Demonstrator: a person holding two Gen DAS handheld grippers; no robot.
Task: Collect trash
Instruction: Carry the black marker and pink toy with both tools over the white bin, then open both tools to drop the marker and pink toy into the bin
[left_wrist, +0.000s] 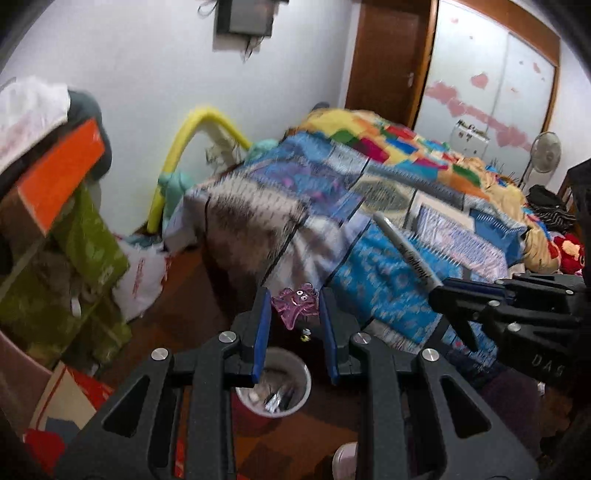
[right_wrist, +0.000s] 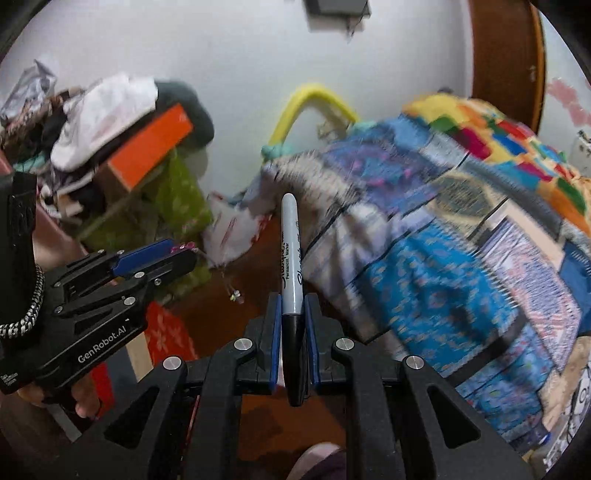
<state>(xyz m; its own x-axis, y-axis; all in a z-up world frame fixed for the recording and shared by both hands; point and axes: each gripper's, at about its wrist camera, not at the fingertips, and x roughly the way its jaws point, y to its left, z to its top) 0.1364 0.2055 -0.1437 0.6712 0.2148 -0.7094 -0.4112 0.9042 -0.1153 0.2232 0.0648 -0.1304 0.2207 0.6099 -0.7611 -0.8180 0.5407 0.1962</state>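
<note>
My left gripper (left_wrist: 293, 301) is shut on a translucent purple star-shaped plastic piece (left_wrist: 295, 304), held at its fingertips in the air. Right below it stands a red cup (left_wrist: 273, 408) with a white inside and some scraps in it. My right gripper (right_wrist: 293, 308) is shut on a grey and black permanent marker (right_wrist: 291, 266), which points up and forward. In the left wrist view the right gripper (left_wrist: 443, 291) comes in from the right with the marker (left_wrist: 406, 247). In the right wrist view the left gripper (right_wrist: 184, 254) is at the left.
A bed with a colourful patchwork quilt (left_wrist: 388, 192) fills the right. At the left stand a green stand (left_wrist: 74, 258), an orange box (left_wrist: 62, 181) and piled clothes. A white plastic bag (left_wrist: 142, 277) lies on the brown floor. A brown door (left_wrist: 388, 59) is behind.
</note>
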